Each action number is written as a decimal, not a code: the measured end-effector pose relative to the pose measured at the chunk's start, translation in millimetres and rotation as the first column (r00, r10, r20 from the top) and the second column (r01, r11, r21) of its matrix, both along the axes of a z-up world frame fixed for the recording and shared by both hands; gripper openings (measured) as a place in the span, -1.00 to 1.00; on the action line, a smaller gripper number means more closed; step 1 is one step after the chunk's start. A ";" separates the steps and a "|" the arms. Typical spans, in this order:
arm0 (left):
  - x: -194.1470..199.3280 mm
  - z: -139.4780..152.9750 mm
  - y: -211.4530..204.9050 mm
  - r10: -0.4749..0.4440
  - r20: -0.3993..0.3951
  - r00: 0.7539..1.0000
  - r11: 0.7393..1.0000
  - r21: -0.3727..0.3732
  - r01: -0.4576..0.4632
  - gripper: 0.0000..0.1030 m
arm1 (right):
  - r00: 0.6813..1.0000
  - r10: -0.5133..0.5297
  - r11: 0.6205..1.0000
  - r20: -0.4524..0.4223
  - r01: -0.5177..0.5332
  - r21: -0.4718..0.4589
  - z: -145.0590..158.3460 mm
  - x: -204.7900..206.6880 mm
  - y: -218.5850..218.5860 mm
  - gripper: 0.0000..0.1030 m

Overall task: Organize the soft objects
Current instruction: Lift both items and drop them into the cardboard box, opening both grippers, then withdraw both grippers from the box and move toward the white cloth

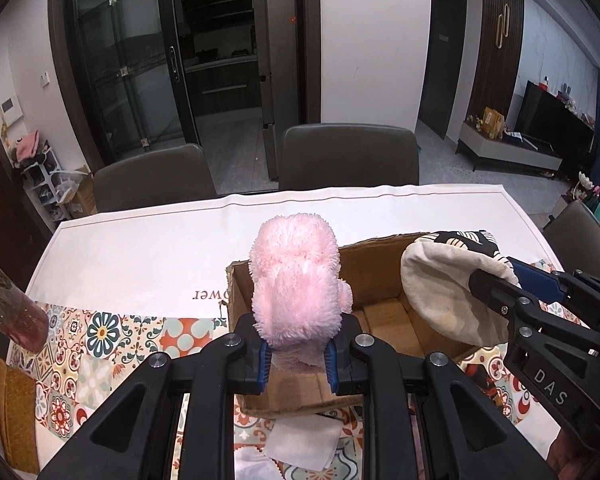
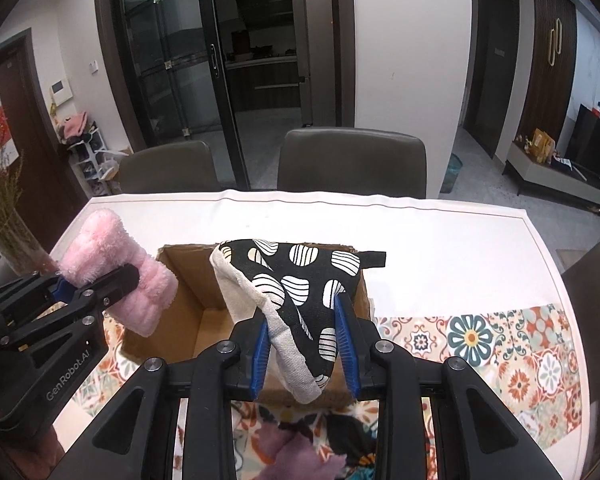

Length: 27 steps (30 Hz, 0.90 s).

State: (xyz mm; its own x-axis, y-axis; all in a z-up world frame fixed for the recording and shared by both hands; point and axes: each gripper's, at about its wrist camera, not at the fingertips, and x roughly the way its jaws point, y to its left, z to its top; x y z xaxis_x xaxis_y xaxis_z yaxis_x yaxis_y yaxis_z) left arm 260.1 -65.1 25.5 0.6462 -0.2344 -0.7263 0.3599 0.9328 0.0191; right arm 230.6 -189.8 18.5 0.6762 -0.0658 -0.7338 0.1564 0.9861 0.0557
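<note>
Pink fluffy towel (image 1: 298, 280) is being pinched in my left gripper (image 1: 296, 354) above the cardboard box (image 1: 380, 276) near the table's front edge, while my right gripper (image 2: 304, 344) is clamping the spotted mitt (image 2: 300, 284). I should be lowering both well inside before letting go. Box floor is partly hidden.

Pink fluffy plush (image 1: 296, 276), black white-spotted mitt (image 2: 300, 292), brown cardboard box (image 2: 188, 304).

Left gripper (image 1: 296, 354) angled downward, blue pads (image 1: 263, 364) pinched narrowly on a pink fluffy plush (image 1: 296, 280). Right gripper (image 2: 306, 350) beside it at the same downward tilt, blue pads (image 2: 342, 328) clamped on a black-and-white patterned oven mitt (image 2: 296, 284). Both held side by side, apart, not touching.
</note>
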 end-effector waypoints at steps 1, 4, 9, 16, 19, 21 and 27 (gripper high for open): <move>2.8 -2.3 -1.1 0.001 -0.004 1.000 1.000 0.003 -0.001 -0.57 | 1.000 0.002 1.000 -0.005 -0.002 0.004 -3.2 3.9 -1.6 -0.39; 10.0 -8.9 -4.7 0.004 -0.015 1.000 1.000 0.012 -0.004 -0.53 | 1.000 0.006 1.000 -0.016 -0.006 0.006 -9.8 11.9 -3.3 -0.36; 15.4 -12.7 -8.8 0.032 -0.002 0.999 0.998 0.054 -0.032 0.21 | 1.000 0.014 1.000 -0.027 -0.013 0.018 -16.5 17.6 -4.9 -0.18; 11.4 -8.4 -9.7 0.060 0.033 0.998 0.995 0.078 -0.062 0.44 | 1.000 -0.006 1.000 -0.013 0.006 0.012 -15.4 13.6 -9.4 0.21; 8.0 -5.1 -8.6 0.065 0.040 0.997 0.994 0.082 -0.069 0.49 | 1.000 -0.019 1.000 -0.004 0.019 -0.001 -11.6 9.3 -8.3 0.30; 5.1 -1.9 -5.5 0.067 0.043 0.997 0.994 0.080 -0.071 0.50 | 1.000 -0.022 1.000 -0.001 0.022 0.001 -8.3 6.4 -8.0 0.31; -11.4 9.9 1.5 0.069 0.057 0.996 0.995 0.072 -0.073 0.50 | 1.000 -0.024 1.000 0.016 0.025 -0.016 6.2 -11.9 0.6 0.31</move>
